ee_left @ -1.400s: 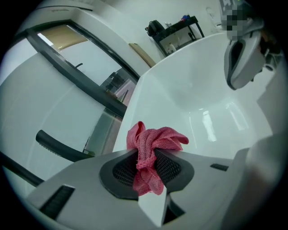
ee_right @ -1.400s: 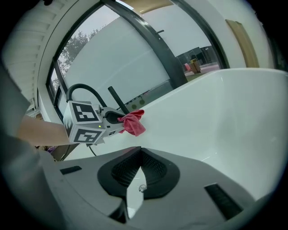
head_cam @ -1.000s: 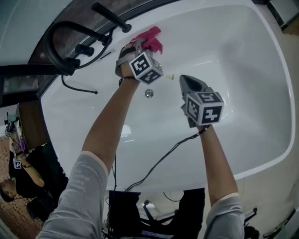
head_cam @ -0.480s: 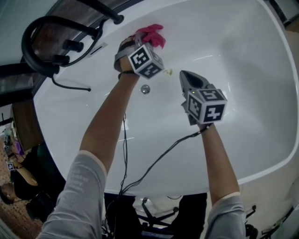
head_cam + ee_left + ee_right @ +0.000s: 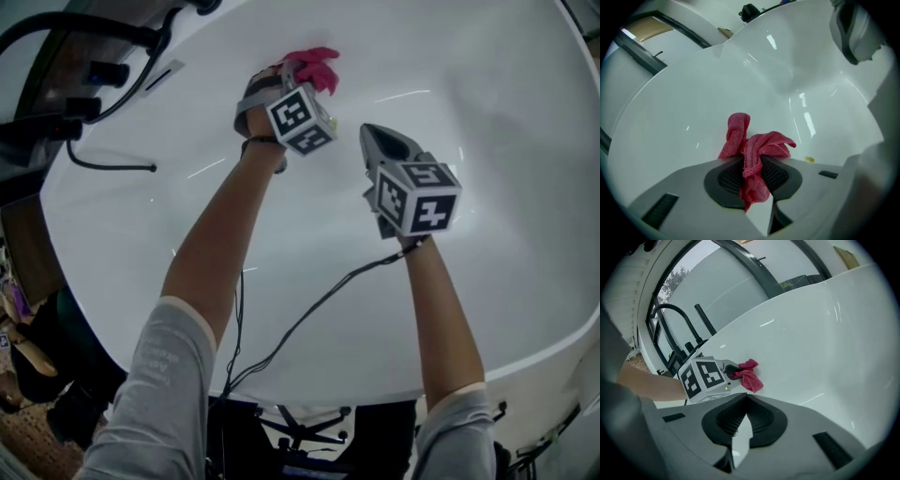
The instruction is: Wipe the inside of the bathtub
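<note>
Here, red cloth (image 5: 761, 145) in left claw (image 5: 751, 172), against bathtub (image 5: 487, 141)

Both arms reach forward and down, side by side. The left arm (image 5: 217, 239) stretches farther out, bare from the grey sleeve (image 5: 155, 394) to the wrist. The hand wraps the left gripper (image 5: 292, 77), whose marker cube (image 5: 300, 119) sits tilted above the wrist. Its jaws are clamped on a red cloth (image 5: 757, 152), which bunches out past the tips. The right arm (image 5: 436, 309) is held a little nearer the body, forearm bare above its own grey sleeve (image 5: 452, 433). The right gripper (image 5: 375, 141) points forward, just beside the left one and apart from it. Its jaws are closed together with nothing between them (image 5: 740, 420).
</note>
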`<action>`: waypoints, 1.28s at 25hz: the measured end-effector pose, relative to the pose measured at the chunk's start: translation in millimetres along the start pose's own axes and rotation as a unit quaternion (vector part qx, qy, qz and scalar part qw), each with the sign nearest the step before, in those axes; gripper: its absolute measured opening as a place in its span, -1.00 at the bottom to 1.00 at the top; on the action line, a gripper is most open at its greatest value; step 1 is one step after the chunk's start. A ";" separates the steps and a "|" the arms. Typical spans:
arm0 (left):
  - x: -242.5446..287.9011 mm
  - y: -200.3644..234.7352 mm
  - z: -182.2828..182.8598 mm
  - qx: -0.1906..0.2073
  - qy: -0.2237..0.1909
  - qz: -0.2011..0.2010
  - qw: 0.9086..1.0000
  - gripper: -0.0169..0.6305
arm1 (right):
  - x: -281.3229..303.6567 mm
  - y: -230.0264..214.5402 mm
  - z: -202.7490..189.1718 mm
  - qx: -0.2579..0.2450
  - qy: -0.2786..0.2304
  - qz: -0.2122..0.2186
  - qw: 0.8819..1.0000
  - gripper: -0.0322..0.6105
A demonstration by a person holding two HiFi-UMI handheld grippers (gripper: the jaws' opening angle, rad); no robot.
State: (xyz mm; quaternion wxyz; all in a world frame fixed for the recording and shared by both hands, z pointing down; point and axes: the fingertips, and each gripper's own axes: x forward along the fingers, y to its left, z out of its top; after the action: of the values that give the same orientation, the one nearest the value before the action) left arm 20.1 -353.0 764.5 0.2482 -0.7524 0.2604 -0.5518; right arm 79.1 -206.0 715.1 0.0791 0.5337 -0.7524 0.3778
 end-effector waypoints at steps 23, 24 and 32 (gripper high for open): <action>103.8 -172.0 -77.3 -0.042 0.064 -0.151 0.986 -0.67 | 38.5 -73.2 -81.0 0.028 0.042 -0.056 0.997 -0.88; 106.7 -179.0 -83.5 -0.052 0.076 -0.164 0.982 -0.67 | 38.7 -74.1 -81.3 0.028 0.041 -0.056 0.997 -0.88; 110.7 -216.5 -96.4 -0.083 0.091 -0.234 0.964 -0.68 | 39.0 -65.2 -75.2 0.012 0.038 -0.045 0.998 -0.88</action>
State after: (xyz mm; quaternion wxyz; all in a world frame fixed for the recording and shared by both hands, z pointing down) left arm -18.6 -274.6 1011.0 0.0242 -0.7570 0.1438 -0.6370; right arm 97.7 -195.3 819.9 0.1183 0.5530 -0.7195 0.4032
